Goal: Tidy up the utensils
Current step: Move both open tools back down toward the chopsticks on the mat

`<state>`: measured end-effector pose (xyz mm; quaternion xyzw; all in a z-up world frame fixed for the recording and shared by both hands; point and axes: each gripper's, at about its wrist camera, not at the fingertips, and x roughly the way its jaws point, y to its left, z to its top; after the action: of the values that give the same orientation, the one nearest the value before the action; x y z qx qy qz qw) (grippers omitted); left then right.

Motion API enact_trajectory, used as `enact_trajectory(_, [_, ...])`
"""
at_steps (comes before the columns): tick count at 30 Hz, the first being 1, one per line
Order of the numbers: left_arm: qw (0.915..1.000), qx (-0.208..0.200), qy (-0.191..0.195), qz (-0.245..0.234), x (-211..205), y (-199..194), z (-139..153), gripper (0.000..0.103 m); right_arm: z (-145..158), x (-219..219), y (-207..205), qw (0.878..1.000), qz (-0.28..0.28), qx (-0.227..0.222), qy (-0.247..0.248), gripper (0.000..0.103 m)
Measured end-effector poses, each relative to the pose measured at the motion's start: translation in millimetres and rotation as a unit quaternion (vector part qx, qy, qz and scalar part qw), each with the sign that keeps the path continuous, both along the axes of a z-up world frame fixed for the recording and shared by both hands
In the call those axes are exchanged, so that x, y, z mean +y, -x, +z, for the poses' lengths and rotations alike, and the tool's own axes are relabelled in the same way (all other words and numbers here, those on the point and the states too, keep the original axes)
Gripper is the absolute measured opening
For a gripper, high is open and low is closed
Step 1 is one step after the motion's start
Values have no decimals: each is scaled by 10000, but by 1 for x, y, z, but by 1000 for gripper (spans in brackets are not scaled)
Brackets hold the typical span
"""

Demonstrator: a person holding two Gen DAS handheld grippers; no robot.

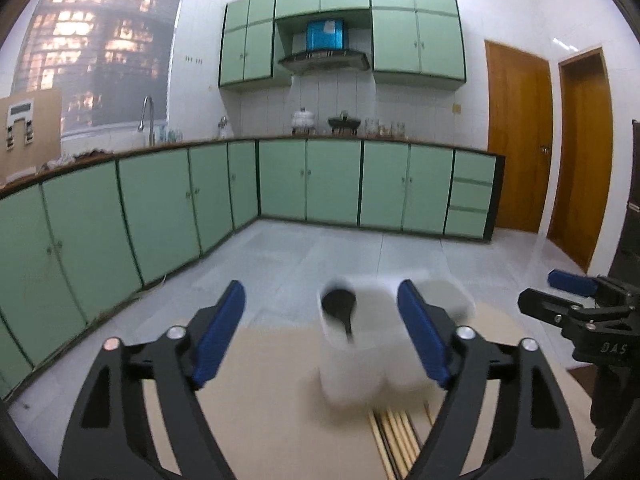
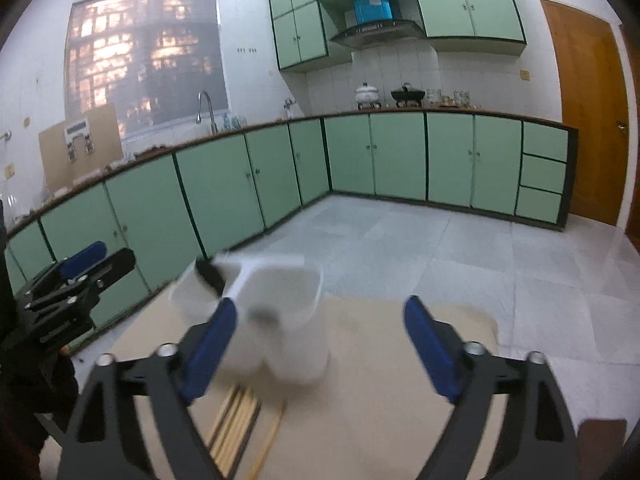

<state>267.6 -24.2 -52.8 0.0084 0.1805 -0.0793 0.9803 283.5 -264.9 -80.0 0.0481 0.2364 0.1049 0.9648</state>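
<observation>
A white utensil holder [image 1: 360,344] is seen ahead between the wide-open left gripper [image 1: 322,332] fingers; chopsticks [image 1: 394,440] lie below. The right gripper [image 2: 320,344] is spread open, empty.

Wide-spread left claw [image 1: 321,334] before white utensil holder [image 1: 360,352], chopsticks [image 1: 394,438] below.

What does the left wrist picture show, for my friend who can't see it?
An open left gripper with blue pads points at a blurry white holder on a tan table. A black spoon stands in it, chopsticks lie in front, and green cabinets line the kitchen behind.
</observation>
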Motion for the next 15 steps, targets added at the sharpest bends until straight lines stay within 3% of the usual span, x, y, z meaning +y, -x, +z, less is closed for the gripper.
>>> enact_trajectory(2, [9998, 207, -35, 41, 1, 23, -11, 86, -9, 2, 23, 9998, -47, 182, 35, 97])
enact_trajectory(8, [9945, 1045, -80, 38, 7, 79, -57, 89, -42, 10, 81, 9971, -224, 725, 28, 97])
enact_trajectory(13, [9887, 1469, -60, 291, 26, 107, -88, 89, -73, 15, 116, 9926, -313, 1169, -64, 97])
enact_trajectory(15, [9860, 1600, -216, 422, 34, 115, -97, 89, -87, 19, 127, 9900, -294, 1372, -105, 93])
